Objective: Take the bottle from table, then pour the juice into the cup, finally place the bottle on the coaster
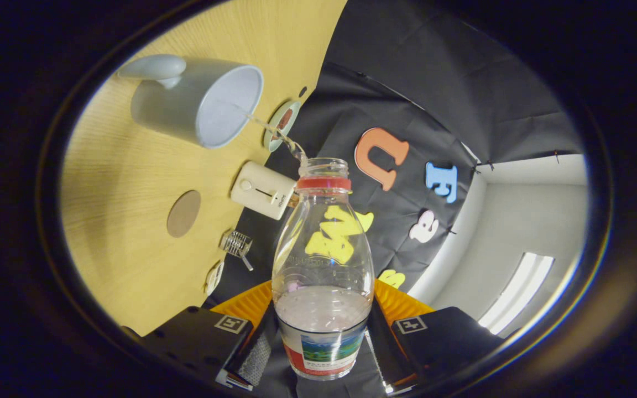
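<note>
Between your hand-held gripper [323,345] fingers, the bottle [323,271] is clamped low at its label, tipped, streaming juice into the cup [197,102] beyond. Thin, slick plastic: squeeze gently.

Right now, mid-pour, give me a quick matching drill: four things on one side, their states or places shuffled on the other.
Things:
1. bottle
2. cup
3. coaster
4. white box

States:
A. bare on the table
B. catching the stream
C. clamped in the tongs, uncapped
D. by the table's edge, just beside the bottle's neck

Pairs: 1-C, 2-B, 3-A, 4-D
</note>
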A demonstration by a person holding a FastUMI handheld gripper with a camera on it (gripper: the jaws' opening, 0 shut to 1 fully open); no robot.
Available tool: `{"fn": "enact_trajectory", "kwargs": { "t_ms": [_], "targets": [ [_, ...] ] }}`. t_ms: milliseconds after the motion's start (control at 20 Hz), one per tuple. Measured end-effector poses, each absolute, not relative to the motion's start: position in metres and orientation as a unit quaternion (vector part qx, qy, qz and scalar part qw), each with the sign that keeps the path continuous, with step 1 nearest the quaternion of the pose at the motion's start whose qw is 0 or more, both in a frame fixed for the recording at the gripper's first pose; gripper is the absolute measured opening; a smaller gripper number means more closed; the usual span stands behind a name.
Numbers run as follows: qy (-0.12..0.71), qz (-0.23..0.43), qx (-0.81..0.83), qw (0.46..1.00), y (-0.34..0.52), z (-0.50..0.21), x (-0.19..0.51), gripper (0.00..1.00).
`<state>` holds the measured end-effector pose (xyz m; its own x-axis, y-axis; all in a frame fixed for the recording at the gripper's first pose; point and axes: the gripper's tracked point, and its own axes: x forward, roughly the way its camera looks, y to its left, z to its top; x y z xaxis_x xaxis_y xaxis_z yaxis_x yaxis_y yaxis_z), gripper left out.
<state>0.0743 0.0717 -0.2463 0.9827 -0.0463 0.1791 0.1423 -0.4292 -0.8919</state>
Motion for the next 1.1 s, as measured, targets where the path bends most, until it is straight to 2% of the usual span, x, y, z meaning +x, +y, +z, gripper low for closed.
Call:
{"fn": "enact_trajectory", "kwargs": {
  "t_ms": [300, 1100],
  "targets": [
    [-0.035, -0.095, -0.852, 0.514, 0.075, -0.24, 0.074, 0.82],
    [-0.04, -0.058, -0.881, 0.467, 0.084, -0.231, 0.085, 0.82]
  ]
}}
